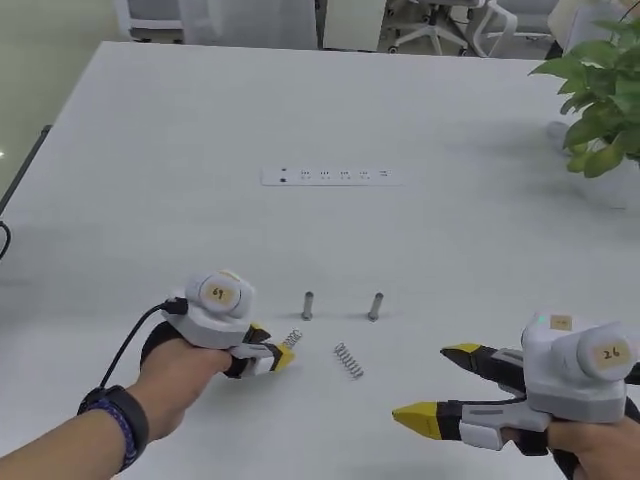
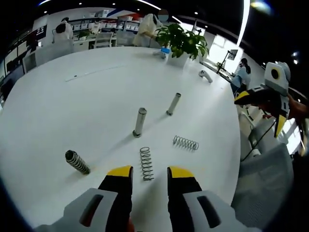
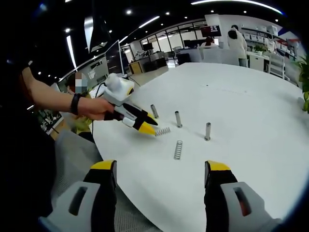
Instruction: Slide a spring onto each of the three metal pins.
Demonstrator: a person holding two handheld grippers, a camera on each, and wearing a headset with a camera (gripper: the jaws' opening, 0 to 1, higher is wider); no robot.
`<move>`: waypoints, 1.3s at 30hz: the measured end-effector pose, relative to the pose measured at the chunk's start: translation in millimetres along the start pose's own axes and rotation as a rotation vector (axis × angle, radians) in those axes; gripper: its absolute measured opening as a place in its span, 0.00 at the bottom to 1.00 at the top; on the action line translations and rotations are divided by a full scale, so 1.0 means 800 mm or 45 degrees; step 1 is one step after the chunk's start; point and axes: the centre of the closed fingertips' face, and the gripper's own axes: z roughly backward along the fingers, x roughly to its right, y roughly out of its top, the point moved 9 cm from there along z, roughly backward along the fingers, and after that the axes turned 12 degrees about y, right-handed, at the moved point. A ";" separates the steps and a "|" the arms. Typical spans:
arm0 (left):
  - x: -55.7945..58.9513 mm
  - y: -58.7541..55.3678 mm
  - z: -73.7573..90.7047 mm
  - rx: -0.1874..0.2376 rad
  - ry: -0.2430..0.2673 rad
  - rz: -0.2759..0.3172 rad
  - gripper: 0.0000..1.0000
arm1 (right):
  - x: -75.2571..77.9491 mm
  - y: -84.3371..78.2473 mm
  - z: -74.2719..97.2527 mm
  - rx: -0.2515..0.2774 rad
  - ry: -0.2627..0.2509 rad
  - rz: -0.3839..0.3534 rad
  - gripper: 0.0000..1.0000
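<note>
An open-plan office with rolling chairs (image 1: 432, 30) lies beyond a broad white tabletop (image 1: 150, 150). A power strip (image 1: 332, 177) lies on it and a potted plant (image 1: 600, 100) stands at its far right edge. In the left gripper view, one bare pin (image 2: 139, 122) and a second bare pin (image 2: 173, 104) stand upright, while a third pin (image 2: 77, 162) to their left wears a spring. The near spring (image 2: 146, 163) lies flat, its end between the tips of the left gripper (image 1: 283, 357), whose jaws are narrowly apart and clamp nothing. The other spring (image 2: 186, 142) lies just beside it. The right gripper (image 1: 430, 381) hangs well apart, its jaws spread wide and empty.
</note>
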 end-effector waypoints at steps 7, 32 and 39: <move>0.002 -0.003 -0.011 -0.047 0.011 0.000 0.14 | 0.002 0.000 0.002 0.004 -0.004 -0.008 0.73; 0.002 -0.003 -0.021 -0.127 0.068 -0.079 0.02 | 0.003 0.001 -0.001 0.005 0.016 -0.010 0.73; -0.002 -0.008 -0.009 -0.124 0.072 -0.074 0.02 | 0.002 -0.004 -0.002 0.002 0.024 -0.022 0.73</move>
